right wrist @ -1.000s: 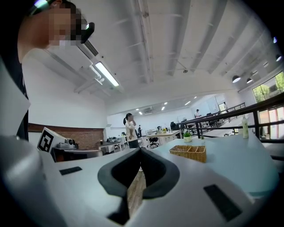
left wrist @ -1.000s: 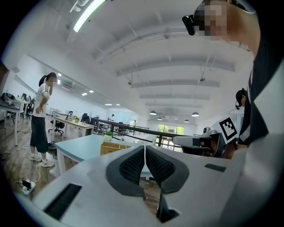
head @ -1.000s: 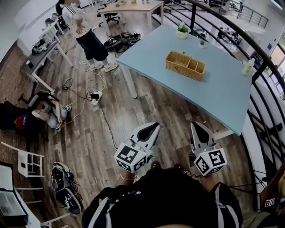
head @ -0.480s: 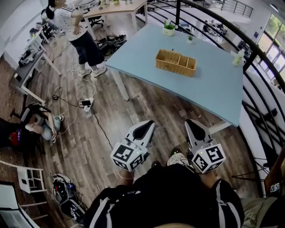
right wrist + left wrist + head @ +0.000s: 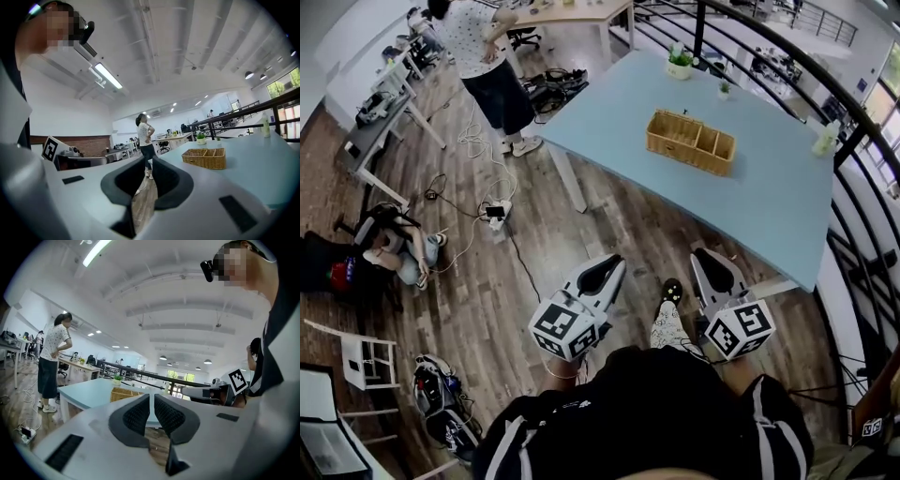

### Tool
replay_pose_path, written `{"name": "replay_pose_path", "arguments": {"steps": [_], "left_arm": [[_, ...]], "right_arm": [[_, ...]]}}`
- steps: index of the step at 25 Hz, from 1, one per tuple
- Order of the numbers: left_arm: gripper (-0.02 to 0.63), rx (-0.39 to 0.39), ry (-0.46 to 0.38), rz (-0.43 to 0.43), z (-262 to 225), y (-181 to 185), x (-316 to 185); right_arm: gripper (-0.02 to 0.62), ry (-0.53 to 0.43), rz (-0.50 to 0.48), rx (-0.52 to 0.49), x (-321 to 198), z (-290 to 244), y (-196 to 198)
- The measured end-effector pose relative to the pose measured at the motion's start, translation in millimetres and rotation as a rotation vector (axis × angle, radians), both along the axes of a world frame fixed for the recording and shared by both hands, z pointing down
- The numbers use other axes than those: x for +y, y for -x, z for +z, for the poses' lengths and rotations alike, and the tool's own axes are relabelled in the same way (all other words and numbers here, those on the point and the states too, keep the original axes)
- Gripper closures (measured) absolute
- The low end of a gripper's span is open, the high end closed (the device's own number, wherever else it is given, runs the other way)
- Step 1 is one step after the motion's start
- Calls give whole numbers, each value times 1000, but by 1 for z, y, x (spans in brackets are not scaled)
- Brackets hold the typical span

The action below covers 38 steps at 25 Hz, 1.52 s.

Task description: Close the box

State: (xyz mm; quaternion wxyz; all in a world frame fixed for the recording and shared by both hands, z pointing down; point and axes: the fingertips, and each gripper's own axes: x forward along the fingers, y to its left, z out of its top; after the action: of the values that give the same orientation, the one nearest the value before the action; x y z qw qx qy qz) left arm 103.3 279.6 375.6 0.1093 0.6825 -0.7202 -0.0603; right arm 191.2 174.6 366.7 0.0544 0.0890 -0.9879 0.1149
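1 wicker basket (image 5: 690,142), long axis slanting down-right

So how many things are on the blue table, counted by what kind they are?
basket: 1
plants: 2
bottle: 1
Total: 4

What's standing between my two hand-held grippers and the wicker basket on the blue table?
Nothing visible. Between the left hand-held gripper, the right hand-held gripper and the wicker basket lie only bare wooden floor and the open top of the blue table.
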Motion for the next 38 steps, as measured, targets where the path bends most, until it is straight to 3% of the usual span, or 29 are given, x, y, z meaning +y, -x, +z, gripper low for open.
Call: {"name": "replay_pose_path", "arguments": {"steps": [4, 15, 27, 38], "left_arm": [[583, 4, 24, -39, 4, 28, -15], [582, 15, 68, -11, 9, 76, -104], [580, 41, 77, 22, 7, 103, -203], [551, 36, 95, 68, 8, 99, -279]], "right_arm": [[543, 5, -26, -3, -21, 1, 28], [534, 29, -23, 23, -106, 10, 78], [525, 35, -2, 38, -197, 7, 101], [512, 38, 28, 45, -266, 9, 94]]}}
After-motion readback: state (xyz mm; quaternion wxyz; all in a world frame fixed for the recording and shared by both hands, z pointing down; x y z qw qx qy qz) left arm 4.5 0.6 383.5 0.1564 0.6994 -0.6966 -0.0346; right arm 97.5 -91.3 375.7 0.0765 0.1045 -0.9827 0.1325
